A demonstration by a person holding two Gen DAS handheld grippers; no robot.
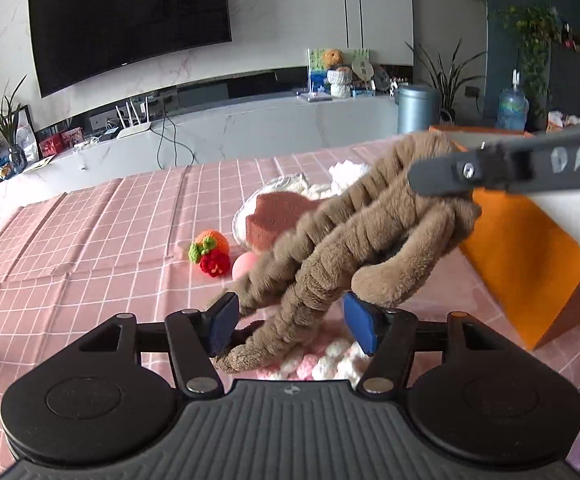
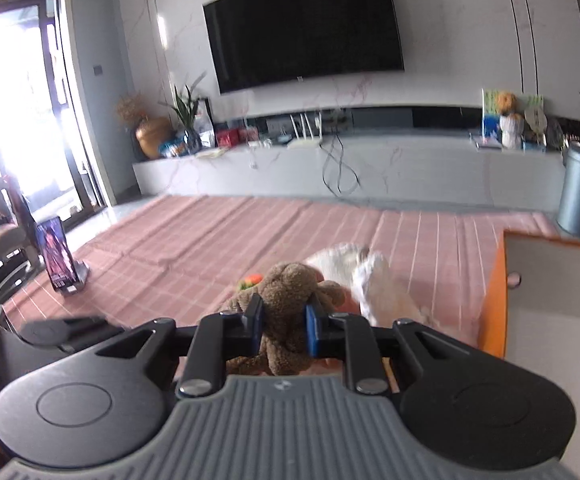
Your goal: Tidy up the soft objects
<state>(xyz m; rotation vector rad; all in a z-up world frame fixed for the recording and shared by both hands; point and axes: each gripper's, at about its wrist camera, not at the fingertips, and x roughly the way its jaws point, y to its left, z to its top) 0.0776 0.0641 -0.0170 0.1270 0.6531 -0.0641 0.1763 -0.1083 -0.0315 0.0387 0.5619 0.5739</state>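
The right gripper [image 2: 283, 326] is seen clenched on a brown plush toy [image 2: 290, 304]: its two blue pads [image 2: 312, 330] are pressed into the fur on both sides, and the toy is lifted above the pink checked tablecloth [image 2: 193, 248]. In the left wrist view the same brown plush toy [image 1: 354, 240] is hung from the dark finger of the right gripper [image 1: 442, 180], which enters from the right edge. The long ribbed limbs of the toy are stretched downward and toward the camera.

The left gripper [image 1: 290, 322] is held released, with its blue pads [image 1: 221, 320] wide apart. Two of the plush limbs are passed between these pads; the left pad is seen just beside one limb, but whether it is touched cannot be told. Nothing is squeezed by this gripper.

Under the left gripper a pink and white knitted piece [image 1: 326, 362] is laid on the tablecloth [image 1: 89, 240]. Further away, a reddish-brown sponge-like block [image 1: 277, 216] is placed on a white fluffy cloth [image 1: 330, 184]. Just beside it, to the left, a small crocheted orange fruit [image 1: 209, 242] with green leaves and a crocheted red piece [image 1: 213, 264] are set close together, and a pink round object [image 1: 243, 264] is partly hidden behind the plush limbs.

An orange box [image 1: 530, 264] with a white inside is stood at the right, near the held toy. In the right wrist view the open orange box [image 2: 550, 300] is shown at the right edge, and a phone on a stand [image 2: 59, 256] is placed at the far left of the tablecloth.
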